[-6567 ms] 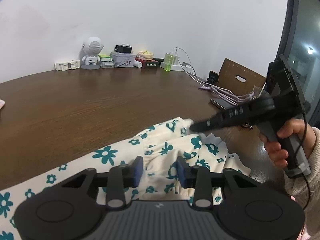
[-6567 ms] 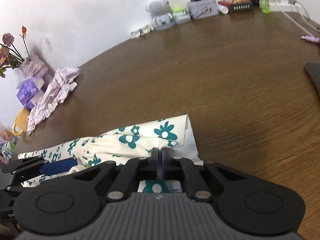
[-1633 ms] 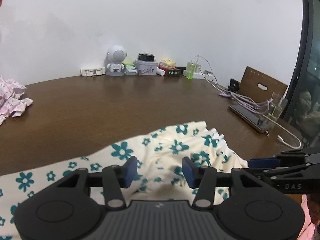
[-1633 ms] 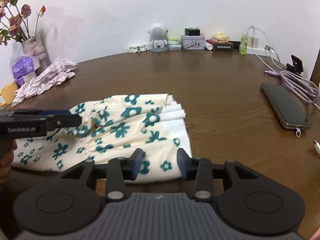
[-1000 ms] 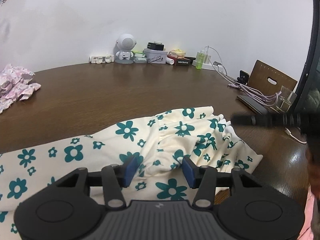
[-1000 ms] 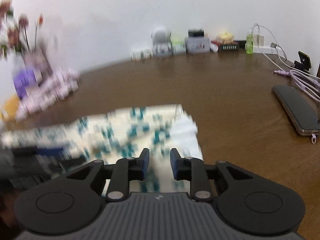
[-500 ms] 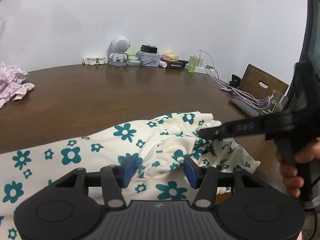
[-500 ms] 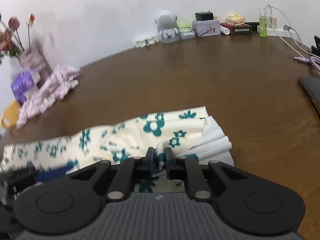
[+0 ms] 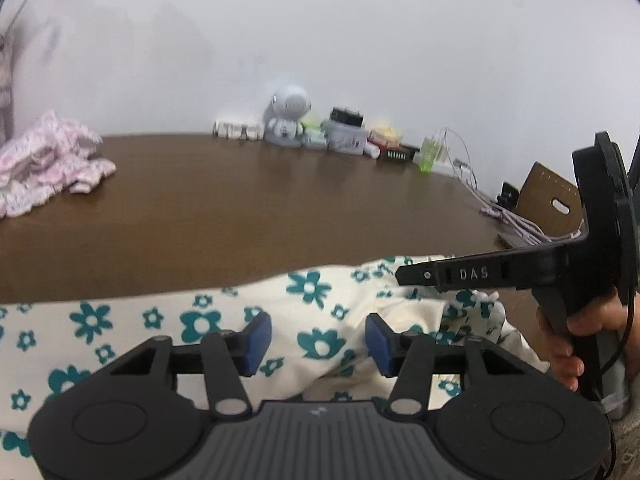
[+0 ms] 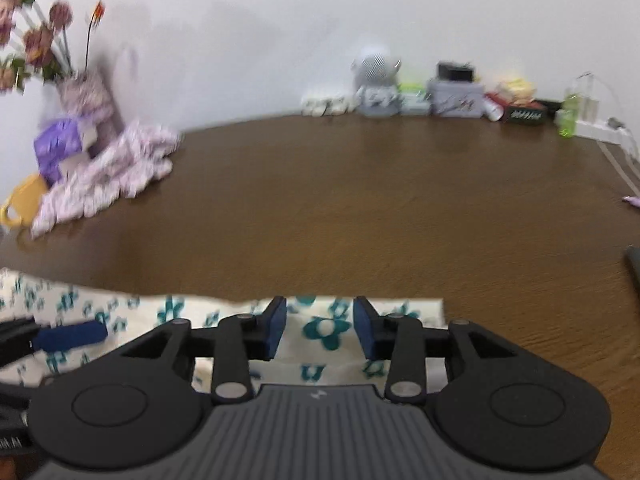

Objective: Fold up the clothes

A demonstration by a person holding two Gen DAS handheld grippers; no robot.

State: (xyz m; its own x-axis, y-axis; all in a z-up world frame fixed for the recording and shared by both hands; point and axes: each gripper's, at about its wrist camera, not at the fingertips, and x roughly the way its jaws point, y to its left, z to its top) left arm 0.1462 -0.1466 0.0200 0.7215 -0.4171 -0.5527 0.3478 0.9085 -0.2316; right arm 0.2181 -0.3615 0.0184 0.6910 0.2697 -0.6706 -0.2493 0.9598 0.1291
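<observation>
Cream floral garment [image 9: 240, 312] lies rumpled, barely folded, on my bench [image 9: 280, 208]; left tongs [image 9: 316, 338] gape empty, right tongs [image 10: 318, 326] are opening, gripping nothing.

Both wrist views look low across the floral garment [image 9: 312, 304] toward the wall.

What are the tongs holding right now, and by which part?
Nothing. Both left tongs and right tongs stand open above the cream cloth with teal flowers; the right jaws are opening, pads off the fabric.
</observation>
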